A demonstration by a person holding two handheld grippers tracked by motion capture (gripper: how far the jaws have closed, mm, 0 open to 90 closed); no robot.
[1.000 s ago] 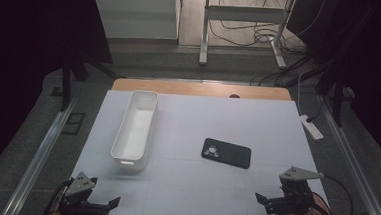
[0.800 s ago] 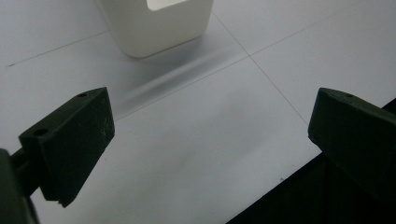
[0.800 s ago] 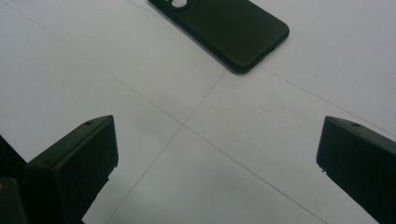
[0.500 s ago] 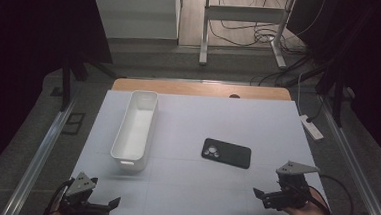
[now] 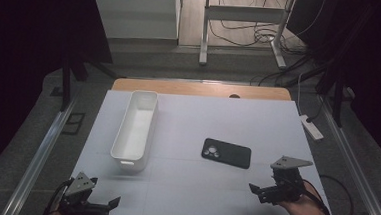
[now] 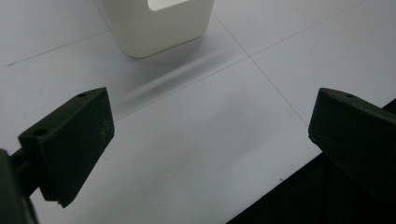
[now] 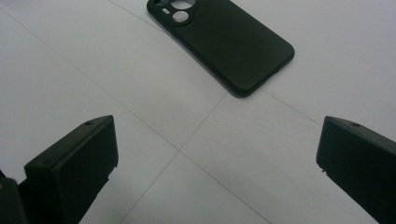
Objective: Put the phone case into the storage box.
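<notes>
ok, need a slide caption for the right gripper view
Right gripper, jaws wide open, hovers over the white table just short of a black phone case lying flat.

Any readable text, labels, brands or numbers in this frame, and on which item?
None can be read.
Black phone case: plain back, no visible logo or print.
White bin: no visible label.
Table sheet: thin grid lines, no writing.

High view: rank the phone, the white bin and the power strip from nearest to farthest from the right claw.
From the right claw:
1. Phone, just ahead-left, mid-table.
2. Power strip, off the table's right edge.
3. White bin, on the left side.
</notes>
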